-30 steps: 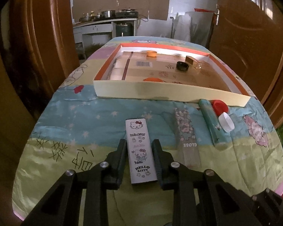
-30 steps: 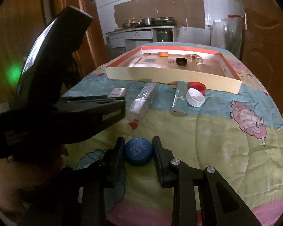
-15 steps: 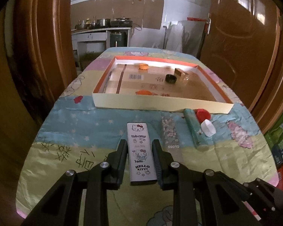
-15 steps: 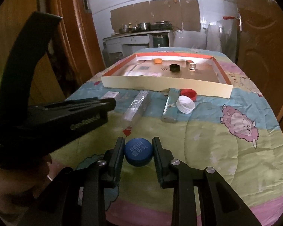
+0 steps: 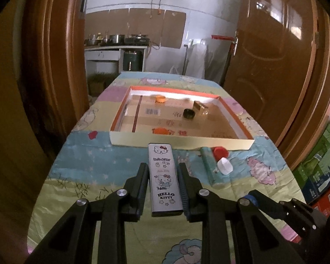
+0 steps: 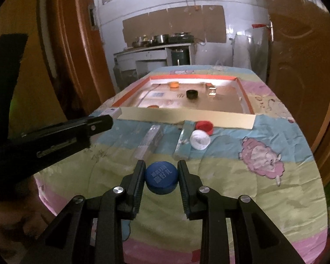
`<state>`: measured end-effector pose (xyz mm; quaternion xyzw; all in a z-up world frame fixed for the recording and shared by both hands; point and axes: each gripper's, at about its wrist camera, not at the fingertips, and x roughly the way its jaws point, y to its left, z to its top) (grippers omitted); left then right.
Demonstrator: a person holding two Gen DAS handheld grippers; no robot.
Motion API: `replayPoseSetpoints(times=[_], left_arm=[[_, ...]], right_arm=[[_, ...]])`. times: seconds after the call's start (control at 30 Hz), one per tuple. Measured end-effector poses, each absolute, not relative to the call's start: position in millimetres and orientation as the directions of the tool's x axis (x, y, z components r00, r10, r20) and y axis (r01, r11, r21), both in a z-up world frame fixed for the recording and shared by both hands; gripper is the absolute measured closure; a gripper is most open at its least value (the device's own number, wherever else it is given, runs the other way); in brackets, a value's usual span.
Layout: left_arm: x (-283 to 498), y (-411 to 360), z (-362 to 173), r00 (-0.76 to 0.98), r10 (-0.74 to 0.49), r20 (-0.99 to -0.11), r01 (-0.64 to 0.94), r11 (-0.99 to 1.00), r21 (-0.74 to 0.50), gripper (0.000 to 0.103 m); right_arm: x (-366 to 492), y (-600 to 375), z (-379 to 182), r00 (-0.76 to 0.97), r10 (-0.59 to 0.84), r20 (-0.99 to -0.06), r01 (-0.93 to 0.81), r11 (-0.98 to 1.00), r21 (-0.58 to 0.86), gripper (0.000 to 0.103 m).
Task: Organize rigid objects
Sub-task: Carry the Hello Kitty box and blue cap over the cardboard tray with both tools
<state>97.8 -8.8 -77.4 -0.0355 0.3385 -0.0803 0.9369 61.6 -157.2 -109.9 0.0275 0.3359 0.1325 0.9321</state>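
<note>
Two black grippers clamp flat glossy box [image 5: 164,177], ribbed round blue cap [image 6: 161,177].

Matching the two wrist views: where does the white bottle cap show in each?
Left wrist: white cap right of centre, on the blanket just before the red cap.
Right wrist: white cap centre-right, below the red cap.
Shared landmark: the cardboard tray behind.
</note>
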Motion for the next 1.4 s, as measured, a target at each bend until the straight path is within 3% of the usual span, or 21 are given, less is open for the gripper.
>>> replayPoseSetpoints(times=[0.93, 1.4], left_arm=[[134.0, -33.0, -25.9, 0.794, -0.249, -0.554, 0.227, 0.968, -0.110, 0.076], [177.0, -35.5, -9.9, 0.787, -0.236, -0.570, 0.221, 0.970, -0.095, 0.076]], right_arm=[[112.1, -195.7, -48.4, 0.815, 0.163, -0.555, -0.169, 0.985, 0.042, 0.073], [149.9, -207.9, -31.9, 0.820, 0.148, -0.553, -0.182, 0.983, -0.006, 0.073]])
